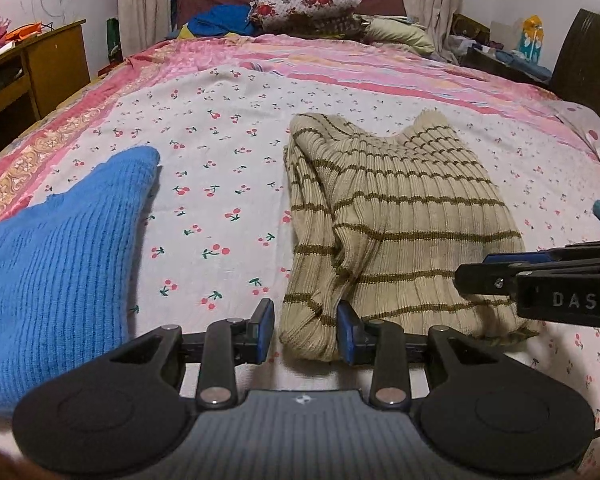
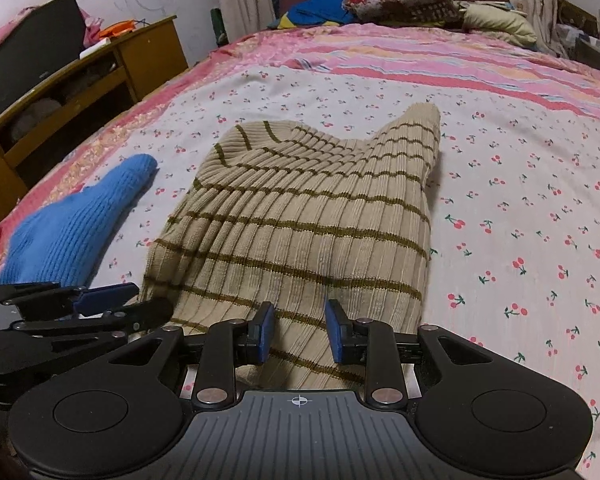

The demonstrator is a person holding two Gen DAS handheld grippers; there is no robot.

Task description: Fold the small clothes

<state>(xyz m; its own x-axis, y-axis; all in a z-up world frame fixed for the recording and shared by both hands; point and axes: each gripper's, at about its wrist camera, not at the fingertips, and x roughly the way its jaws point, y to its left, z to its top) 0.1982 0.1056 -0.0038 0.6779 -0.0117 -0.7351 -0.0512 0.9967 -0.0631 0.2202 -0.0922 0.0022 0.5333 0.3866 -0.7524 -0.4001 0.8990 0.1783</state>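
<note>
A beige knit sweater with olive stripes (image 1: 396, 220) lies partly folded on the cherry-print sheet, also in the right wrist view (image 2: 300, 216). My left gripper (image 1: 306, 330) is open, its jaws straddling the sweater's near left corner. My right gripper (image 2: 298, 334) is open, its jaws astride the sweater's near edge; it shows from the side in the left wrist view (image 1: 476, 276). The left gripper shows at the left of the right wrist view (image 2: 112, 300). A blue knit garment (image 1: 60, 252) lies to the left, also in the right wrist view (image 2: 76, 220).
The bed carries a pink striped quilt (image 1: 340, 64) and pillows (image 1: 304, 0) at the far end. A wooden desk (image 2: 80, 80) stands left of the bed. A dark cluttered stand (image 1: 500, 60) is at the far right.
</note>
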